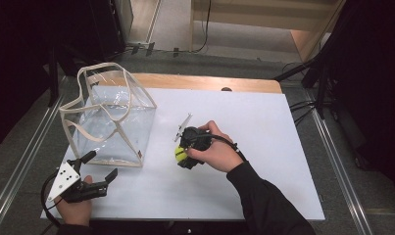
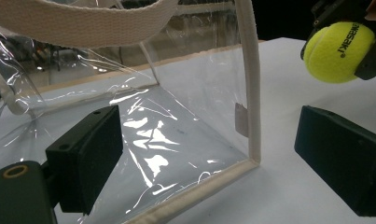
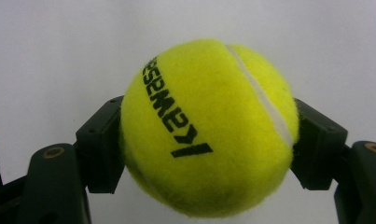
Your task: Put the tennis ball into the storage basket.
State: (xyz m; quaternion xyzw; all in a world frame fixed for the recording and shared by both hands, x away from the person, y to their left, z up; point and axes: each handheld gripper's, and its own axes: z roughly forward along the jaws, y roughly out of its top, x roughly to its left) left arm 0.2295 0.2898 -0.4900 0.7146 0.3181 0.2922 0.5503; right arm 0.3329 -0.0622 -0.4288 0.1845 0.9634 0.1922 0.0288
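Right tongs (image 3: 209, 135) clamp tennis ball (image 3: 209, 128) (printed lettering runs diagonally).

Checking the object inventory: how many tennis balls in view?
1. The tennis ball is clamped in the right gripper above the white table, right of the clear bag. The bag looks empty, though glare could hide something.

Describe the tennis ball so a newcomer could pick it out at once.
Start at the white table and its clear bag on the left. Right of the bag, the right gripper clamps the tennis ball. It is fuzzy yellow-green, with black lettering.
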